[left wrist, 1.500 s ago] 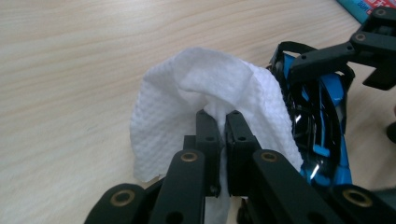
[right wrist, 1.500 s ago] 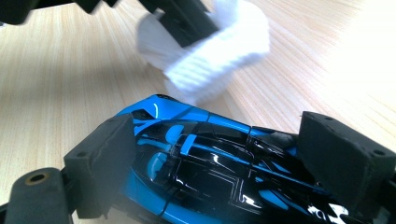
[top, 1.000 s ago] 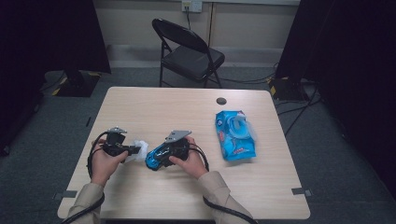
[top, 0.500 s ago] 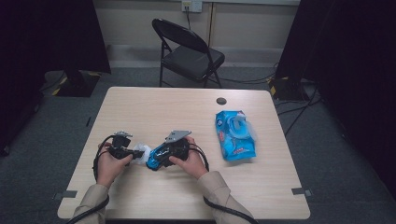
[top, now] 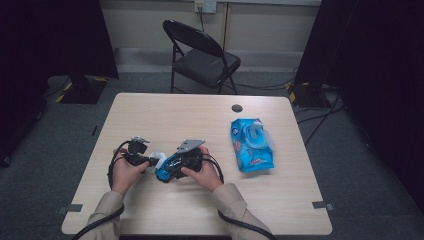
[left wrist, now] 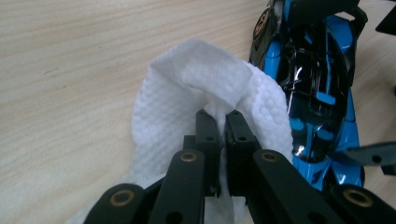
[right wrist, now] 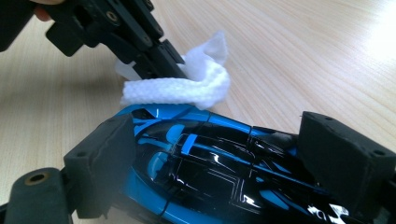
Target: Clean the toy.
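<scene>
A glossy blue and black toy car (top: 174, 165) lies on the table near its front edge, held across its body by my right gripper (top: 169, 170). In the right gripper view the car (right wrist: 210, 163) sits between the two black pads (right wrist: 107, 154) of that gripper (right wrist: 224, 149). My left gripper (top: 150, 161) is shut on a folded white wipe (top: 159, 156). The left gripper view shows its jaws (left wrist: 222, 116) pinching the wipe (left wrist: 196, 79), which rests against the end of the car (left wrist: 322, 88). In the right gripper view the wipe (right wrist: 187, 86) touches the car's tip.
A blue pack of wipes (top: 252, 145) lies on the right part of the table (top: 165, 115). A small black round disc (top: 237, 108) sits near the far edge. A black folding chair (top: 202, 55) stands behind the table. Cables trail from both grippers.
My left gripper has slid to the right with the wipe, closing the gap to the car. The right gripper and the car have kept still.
</scene>
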Tool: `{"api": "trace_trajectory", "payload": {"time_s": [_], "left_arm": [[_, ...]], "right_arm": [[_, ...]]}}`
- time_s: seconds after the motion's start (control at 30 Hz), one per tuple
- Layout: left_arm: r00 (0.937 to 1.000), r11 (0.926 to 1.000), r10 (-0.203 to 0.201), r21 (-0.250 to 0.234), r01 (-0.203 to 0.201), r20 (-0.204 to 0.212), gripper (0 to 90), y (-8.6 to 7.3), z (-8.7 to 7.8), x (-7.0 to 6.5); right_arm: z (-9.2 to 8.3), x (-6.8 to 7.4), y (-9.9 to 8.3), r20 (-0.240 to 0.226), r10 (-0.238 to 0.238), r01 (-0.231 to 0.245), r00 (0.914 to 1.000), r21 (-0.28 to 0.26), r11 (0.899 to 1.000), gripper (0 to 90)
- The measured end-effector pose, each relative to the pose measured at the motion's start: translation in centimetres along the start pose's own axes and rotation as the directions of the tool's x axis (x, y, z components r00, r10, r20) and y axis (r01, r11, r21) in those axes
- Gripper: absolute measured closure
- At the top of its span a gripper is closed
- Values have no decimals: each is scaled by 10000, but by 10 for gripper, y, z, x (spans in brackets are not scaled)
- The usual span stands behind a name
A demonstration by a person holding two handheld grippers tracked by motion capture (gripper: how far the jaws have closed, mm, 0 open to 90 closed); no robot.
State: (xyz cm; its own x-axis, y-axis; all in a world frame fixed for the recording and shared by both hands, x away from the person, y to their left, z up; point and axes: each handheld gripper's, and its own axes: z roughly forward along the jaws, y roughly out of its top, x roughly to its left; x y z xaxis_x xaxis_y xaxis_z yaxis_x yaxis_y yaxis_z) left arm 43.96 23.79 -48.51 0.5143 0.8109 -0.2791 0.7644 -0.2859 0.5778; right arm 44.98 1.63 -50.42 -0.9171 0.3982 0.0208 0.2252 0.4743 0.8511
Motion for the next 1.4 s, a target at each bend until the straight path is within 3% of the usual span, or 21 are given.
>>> {"api": "trace_trajectory", "payload": {"time_s": [0.63,1.4], "left_arm": [[9997,9997,206,-94,-204,162,863,30,29,-9],[9990,9993,274,-255,-265,352,861,49,46,-11]], "right_arm": [[0,0,0,-21,-7,7,10000,8,10000,117],[0,-1,0,-29,10,-10,10000,12,10000,117]]}}
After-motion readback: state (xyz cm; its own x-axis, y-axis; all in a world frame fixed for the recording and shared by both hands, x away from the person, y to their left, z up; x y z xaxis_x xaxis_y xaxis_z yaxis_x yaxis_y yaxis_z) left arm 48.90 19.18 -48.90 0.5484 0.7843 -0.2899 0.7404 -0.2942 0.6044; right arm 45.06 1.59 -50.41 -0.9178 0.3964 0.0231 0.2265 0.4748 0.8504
